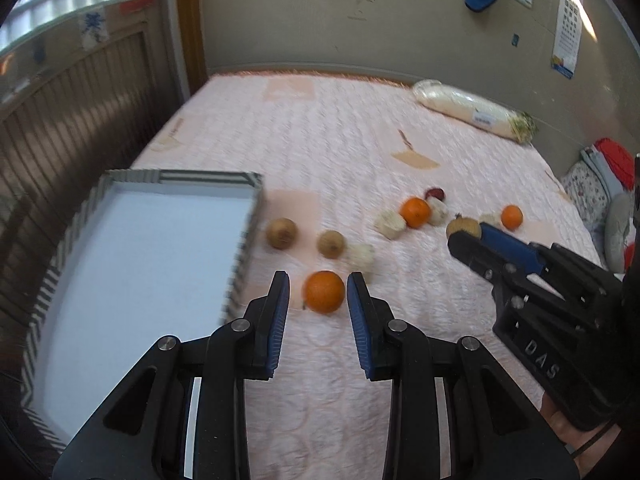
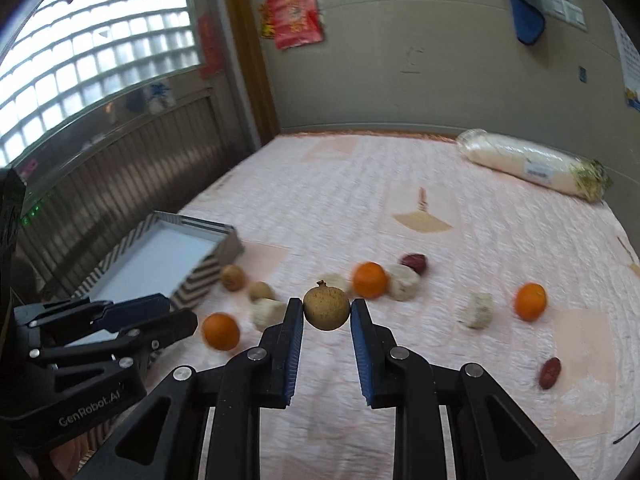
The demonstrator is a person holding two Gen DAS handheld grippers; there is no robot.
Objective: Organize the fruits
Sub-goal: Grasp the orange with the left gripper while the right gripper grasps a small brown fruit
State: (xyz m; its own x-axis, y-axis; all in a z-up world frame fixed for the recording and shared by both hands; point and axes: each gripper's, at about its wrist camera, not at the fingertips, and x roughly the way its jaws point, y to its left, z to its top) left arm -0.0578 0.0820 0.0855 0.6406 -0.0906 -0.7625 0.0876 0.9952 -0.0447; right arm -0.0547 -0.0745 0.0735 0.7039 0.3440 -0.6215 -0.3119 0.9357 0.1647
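Fruits lie scattered on a pink quilted bed (image 1: pixel 340 132). In the left wrist view my left gripper (image 1: pixel 319 289) is open, its jaws on either side of an orange (image 1: pixel 324 291) without touching it. My right gripper (image 2: pixel 327 309) is shut on a brown longan (image 2: pixel 326 307) and holds it above the bed; it shows in the left wrist view too (image 1: pixel 464 229). Two more longans (image 1: pixel 282 233) (image 1: pixel 331 243), two oranges (image 1: pixel 415 211) (image 1: pixel 511 216), pale chunks (image 1: pixel 391 224) and a red date (image 1: pixel 434 193) lie beyond.
An empty striped-rim tray (image 1: pixel 132 264) with a pale blue floor sits at the bed's left edge. A wrapped white cabbage (image 1: pixel 472 110) lies at the far right by the wall. Another red date (image 2: pixel 549 372) lies near right. Cushions (image 1: pixel 592 192) sit at the right edge.
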